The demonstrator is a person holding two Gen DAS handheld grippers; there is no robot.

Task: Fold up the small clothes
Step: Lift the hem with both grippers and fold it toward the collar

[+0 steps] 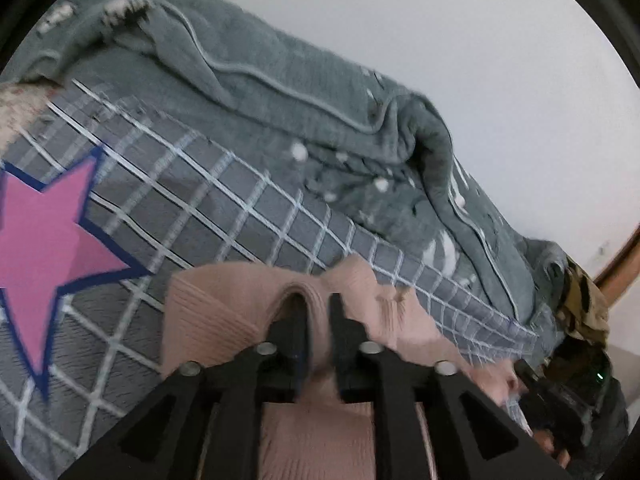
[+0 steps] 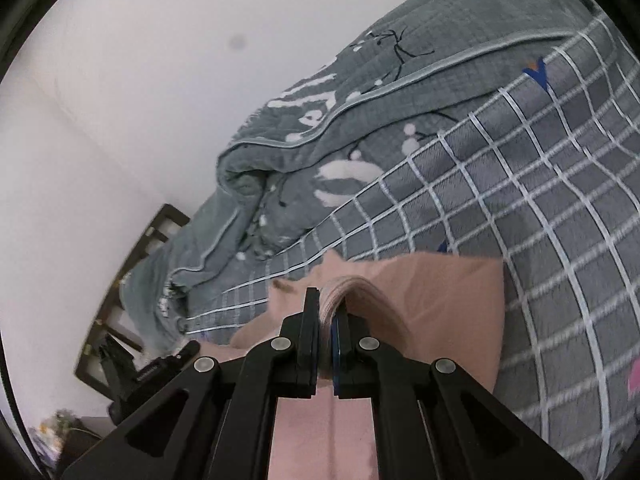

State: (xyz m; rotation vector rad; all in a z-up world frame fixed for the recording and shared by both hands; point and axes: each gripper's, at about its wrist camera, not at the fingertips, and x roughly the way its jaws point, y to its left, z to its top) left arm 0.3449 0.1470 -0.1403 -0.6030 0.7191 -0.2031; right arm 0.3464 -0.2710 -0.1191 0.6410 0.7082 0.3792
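Observation:
A small pink knit garment (image 1: pixel 224 312) lies on a grey checked bed cover (image 1: pixel 224 208). In the left wrist view my left gripper (image 1: pixel 318 312) stands over its folded edge with the jaws a little apart. A loop of the pink knit arches over one fingertip and loose cloth shows in the gap. In the right wrist view the same pink garment (image 2: pixel 440 304) spreads to the right, and my right gripper (image 2: pixel 326 304) is shut on a bunched fold of its edge. The garment's near part is hidden under both grippers.
A rumpled grey quilt (image 1: pixel 304 92) with white print lies along the bed's far side against a white wall (image 1: pixel 480 40). A pink star (image 1: pixel 40 240) is printed on the cover. A dark wooden bed frame (image 2: pixel 132 264) shows at the left in the right wrist view.

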